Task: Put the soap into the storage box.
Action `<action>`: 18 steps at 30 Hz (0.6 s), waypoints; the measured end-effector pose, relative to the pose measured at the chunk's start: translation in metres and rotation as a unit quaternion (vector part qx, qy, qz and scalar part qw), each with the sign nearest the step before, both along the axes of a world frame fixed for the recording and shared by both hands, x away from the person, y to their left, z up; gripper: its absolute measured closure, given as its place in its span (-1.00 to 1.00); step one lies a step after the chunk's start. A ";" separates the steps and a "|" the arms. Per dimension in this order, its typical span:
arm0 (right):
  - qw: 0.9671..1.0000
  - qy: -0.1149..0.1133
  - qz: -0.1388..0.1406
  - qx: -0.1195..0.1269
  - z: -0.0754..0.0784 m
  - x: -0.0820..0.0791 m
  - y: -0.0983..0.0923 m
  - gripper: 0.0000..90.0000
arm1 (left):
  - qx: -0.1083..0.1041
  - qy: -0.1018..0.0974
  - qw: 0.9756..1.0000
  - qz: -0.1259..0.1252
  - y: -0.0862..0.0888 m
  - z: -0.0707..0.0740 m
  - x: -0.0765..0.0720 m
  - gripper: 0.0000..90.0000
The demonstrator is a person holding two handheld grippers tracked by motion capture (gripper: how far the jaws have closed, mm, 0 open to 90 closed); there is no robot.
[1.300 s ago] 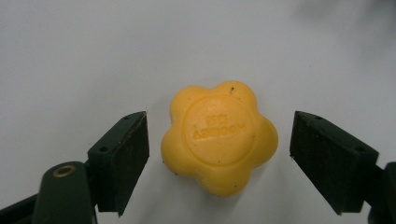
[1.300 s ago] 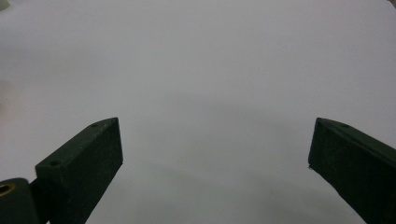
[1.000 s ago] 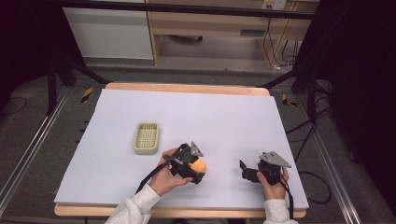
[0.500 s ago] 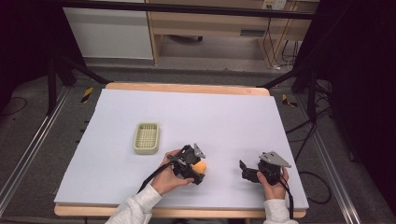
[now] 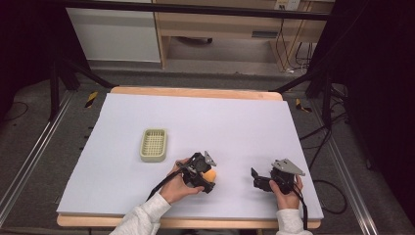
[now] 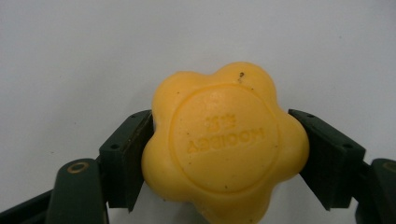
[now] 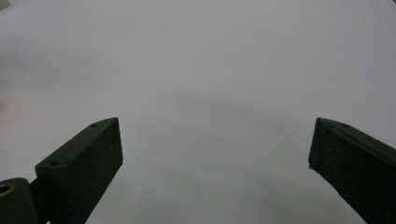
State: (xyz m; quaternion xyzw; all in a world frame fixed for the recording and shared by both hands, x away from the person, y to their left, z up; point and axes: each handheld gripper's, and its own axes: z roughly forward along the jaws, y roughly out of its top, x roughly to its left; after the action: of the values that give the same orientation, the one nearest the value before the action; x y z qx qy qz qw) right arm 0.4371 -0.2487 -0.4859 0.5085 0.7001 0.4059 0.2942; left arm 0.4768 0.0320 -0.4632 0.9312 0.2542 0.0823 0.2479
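We have the left claw just closing onto the yellow soap; right claw wide, idle. Lift and the tray remain.

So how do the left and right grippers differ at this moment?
The left gripper has a yellow flower-shaped soap between its jaws, which have just been closing and now touch its sides; the right gripper has nothing between its jaws, which stand wide open. Both are hand-held low over the white table.

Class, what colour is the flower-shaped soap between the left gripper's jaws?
Yellow-orange. The soap shows best in the left gripper view.
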 end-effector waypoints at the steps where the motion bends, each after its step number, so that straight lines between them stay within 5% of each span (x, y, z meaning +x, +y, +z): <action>1: 1.000 0.000 0.000 0.000 0.000 0.000 0.000 -0.92 | 0.001 -0.001 1.000 0.001 0.000 0.000 0.000 -0.45; 18: 1.000 -0.002 0.000 -0.005 0.000 0.001 -0.001 -0.92 | -0.003 -0.007 1.000 0.010 -0.001 0.000 -0.002 -0.43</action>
State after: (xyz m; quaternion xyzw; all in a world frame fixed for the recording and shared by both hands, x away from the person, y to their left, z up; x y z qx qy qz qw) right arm 0.4380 -0.2495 -0.4864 0.5063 0.7016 0.4035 0.2976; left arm 0.4749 0.0313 -0.4635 0.9273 0.2624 0.0902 0.2511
